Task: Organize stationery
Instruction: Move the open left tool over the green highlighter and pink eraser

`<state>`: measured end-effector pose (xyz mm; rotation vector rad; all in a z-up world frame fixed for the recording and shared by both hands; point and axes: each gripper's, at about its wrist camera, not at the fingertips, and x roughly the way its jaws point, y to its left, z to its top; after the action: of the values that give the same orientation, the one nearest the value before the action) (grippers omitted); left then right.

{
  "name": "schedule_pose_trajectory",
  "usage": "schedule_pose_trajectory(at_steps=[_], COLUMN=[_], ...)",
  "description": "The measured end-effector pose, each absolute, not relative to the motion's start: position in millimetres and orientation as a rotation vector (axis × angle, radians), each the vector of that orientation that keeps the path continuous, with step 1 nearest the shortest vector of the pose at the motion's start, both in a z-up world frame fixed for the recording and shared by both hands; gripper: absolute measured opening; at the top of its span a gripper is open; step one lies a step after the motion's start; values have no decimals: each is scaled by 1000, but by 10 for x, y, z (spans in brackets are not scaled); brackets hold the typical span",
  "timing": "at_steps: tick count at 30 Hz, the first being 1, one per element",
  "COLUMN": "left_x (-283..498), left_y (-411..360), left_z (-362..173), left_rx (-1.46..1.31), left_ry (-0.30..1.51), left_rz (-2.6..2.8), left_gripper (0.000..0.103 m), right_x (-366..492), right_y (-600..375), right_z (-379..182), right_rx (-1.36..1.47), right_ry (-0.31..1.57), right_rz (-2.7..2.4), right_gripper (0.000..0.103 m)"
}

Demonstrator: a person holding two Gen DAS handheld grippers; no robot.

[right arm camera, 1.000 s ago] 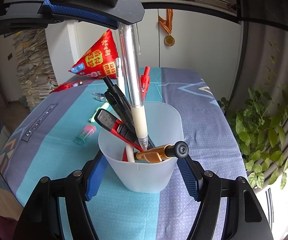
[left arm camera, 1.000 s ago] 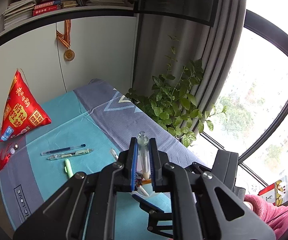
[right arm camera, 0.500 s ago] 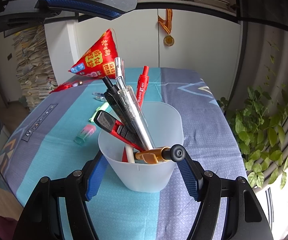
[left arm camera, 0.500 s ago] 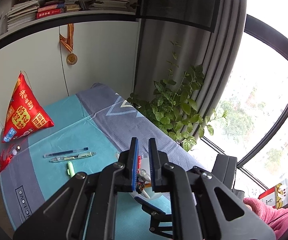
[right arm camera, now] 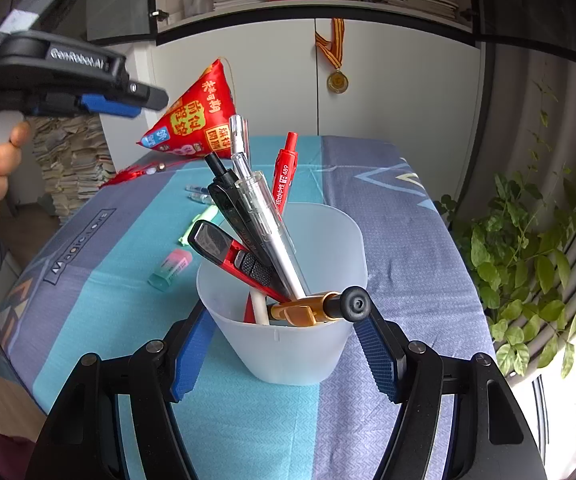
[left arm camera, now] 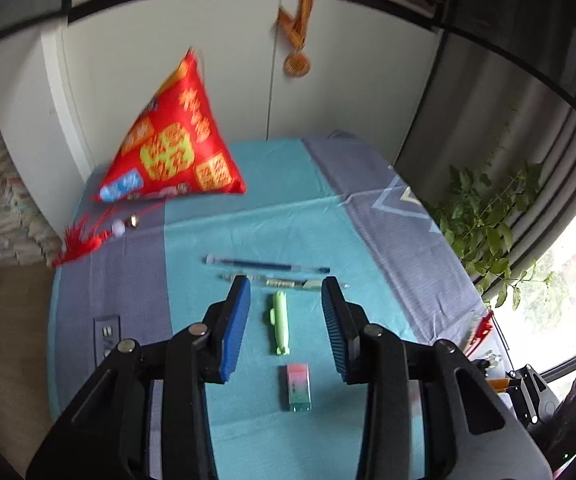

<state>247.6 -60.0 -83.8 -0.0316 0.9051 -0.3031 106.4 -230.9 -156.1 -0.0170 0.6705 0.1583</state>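
left tongs (left arm camera: 286, 300) opening, empty | right tongs (right arm camera: 284, 344) grip cup (right arm camera: 288, 344)

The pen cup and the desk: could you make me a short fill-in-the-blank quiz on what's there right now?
1. The right gripper is clamped on a translucent ____ full of pens.
2. The left gripper, jaws opening, holds ____.
3. Between its fingers, on the cloth, lies a ____ highlighter.
4. Nearer the camera than that lies a pink-and-teal ____.

Missing: cup; nothing; green; eraser
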Motion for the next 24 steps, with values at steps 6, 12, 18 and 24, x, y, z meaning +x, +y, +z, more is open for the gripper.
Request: schedule_pose_trajectory(at_steps=[6, 12, 18, 24], left_x=[2806, 3039, 3370, 3580], left_y=[-394, -374, -480, -506], left_z=[-1356, -1478, -1540, -1790], left_rx=[-214, -346, -351, -381], left_ry=[1112, 1150, 1152, 1269], left_rz=[-193, -126, -74, -33], left_gripper=[33, 33, 33, 32], right_x=[1067, 1082, 1070, 1078], right_y=[-2303, -2290, -2292, -2299], right_z=[-1560, -1564, -1568, -1564], right_rx=[-17, -21, -19, -18], right_ry=[671, 671, 671, 675], right_rz=[159, 157, 161, 167], right_gripper=[70, 70, 70, 70])
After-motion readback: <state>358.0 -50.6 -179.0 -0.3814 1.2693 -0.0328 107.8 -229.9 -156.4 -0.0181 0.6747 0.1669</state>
